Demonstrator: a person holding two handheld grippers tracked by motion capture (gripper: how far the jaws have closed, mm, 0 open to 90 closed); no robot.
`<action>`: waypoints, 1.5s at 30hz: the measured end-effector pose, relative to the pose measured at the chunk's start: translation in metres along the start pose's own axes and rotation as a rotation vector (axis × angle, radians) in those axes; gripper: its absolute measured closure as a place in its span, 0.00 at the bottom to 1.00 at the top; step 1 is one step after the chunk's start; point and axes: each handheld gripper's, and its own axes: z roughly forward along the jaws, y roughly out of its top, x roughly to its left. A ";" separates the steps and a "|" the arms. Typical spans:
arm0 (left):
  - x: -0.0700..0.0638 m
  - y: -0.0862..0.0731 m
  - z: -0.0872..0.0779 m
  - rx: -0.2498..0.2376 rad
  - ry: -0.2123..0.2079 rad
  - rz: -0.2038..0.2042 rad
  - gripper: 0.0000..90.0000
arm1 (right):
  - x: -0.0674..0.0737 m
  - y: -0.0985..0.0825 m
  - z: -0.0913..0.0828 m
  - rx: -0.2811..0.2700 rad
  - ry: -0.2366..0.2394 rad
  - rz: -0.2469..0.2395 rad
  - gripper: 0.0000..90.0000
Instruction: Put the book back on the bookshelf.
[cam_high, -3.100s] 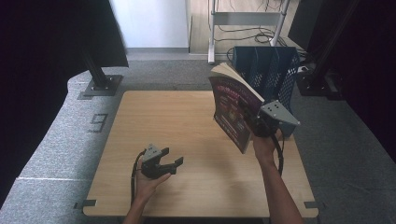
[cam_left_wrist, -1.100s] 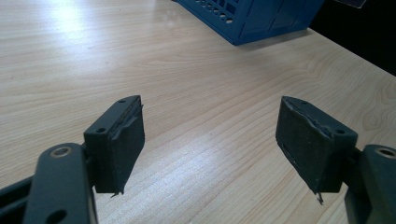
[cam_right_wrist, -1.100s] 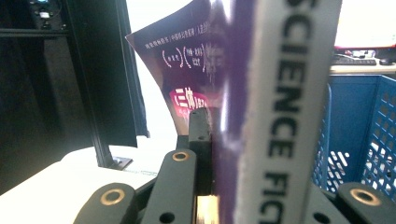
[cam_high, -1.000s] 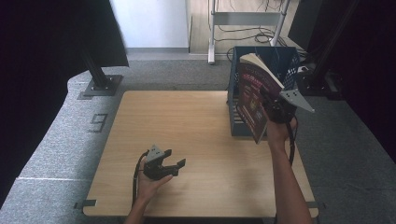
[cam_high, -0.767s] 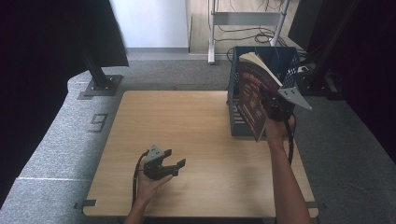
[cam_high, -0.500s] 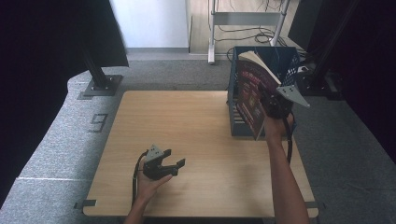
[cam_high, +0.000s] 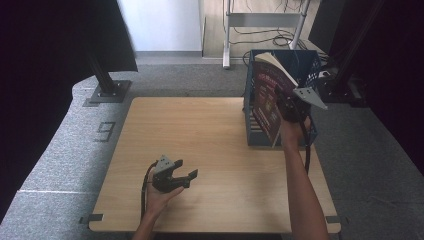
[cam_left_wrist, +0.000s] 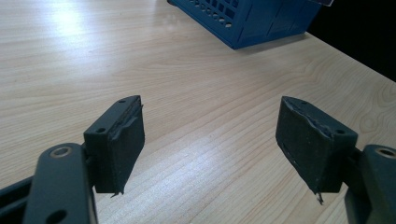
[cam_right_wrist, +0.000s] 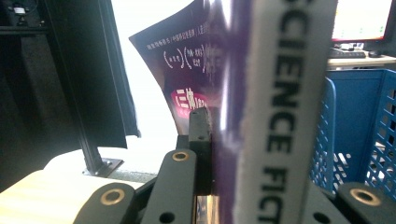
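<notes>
On the left, my left gripper (cam_high: 186, 177) rests low over the bare desk (cam_high: 210, 135) near the front edge, its fingers (cam_left_wrist: 122, 135) spread wide with nothing between them and only wood grain beyond. It has no part in this step, so I would leave it parked there, well apart from the work.

Moving right, the job in hand looks to me like dropping the paperback book (cam_high: 267, 97) into the blue crate (cam_high: 305, 60) at the desk's far right corner. The book hangs upright and slightly tilted at the crate's near-left wall, its lower end level with that wall and its top above the rim. To do this well I would carry it clear over the rim before lowering, keep the spine vertical so the pages do not fan and catch on the lattice, and let go only once the bottom edge sits on the crate floor.

My right gripper (cam_high: 286, 106) is clamped on the book; in the right gripper view its fingers (cam_right_wrist: 201, 140) press flat against the purple cover beside the spine.
</notes>
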 end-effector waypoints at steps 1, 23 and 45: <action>-0.001 0.000 0.000 -0.002 0.000 0.001 0.26 | 0.000 0.000 0.000 0.000 -0.002 0.000 0.91; -0.002 0.001 0.001 0.005 -0.004 0.009 0.26 | 0.001 0.003 0.023 0.005 -0.040 -0.012 0.91; -0.001 0.001 0.001 0.000 -0.007 0.006 0.26 | -0.008 -0.002 0.047 0.011 -0.070 0.005 0.91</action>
